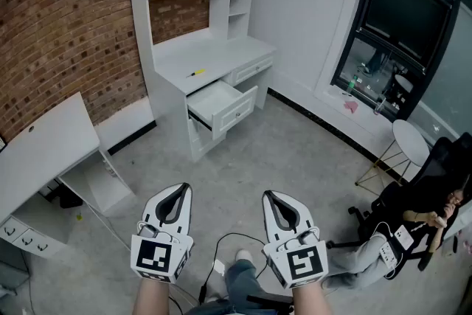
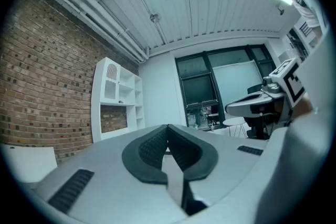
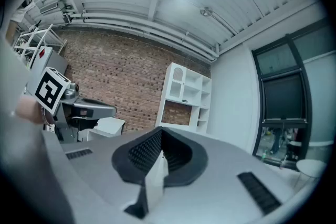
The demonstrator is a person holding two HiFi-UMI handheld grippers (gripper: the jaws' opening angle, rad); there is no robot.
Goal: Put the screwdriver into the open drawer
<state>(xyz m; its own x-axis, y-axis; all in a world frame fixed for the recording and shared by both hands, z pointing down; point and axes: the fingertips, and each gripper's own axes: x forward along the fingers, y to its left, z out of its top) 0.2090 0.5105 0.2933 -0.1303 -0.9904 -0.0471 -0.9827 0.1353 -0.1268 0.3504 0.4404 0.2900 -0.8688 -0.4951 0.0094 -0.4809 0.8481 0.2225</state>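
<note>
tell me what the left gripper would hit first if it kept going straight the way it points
Nothing close: the left gripper, jaws shut, points level across the room. Its own view suggests the white wall between the shelf unit and the dark window comes first, though depth is unclear.

A white desk (image 1: 221, 52) stands against the brick wall (image 1: 66, 18). A small yellow-handled screwdriver (image 1: 195, 73) lies alone near its front edge, just above the pulled-out drawer (image 1: 219, 101). A second white table (image 1: 44, 147) stands to the left on the grey floor (image 1: 295, 158).
</note>
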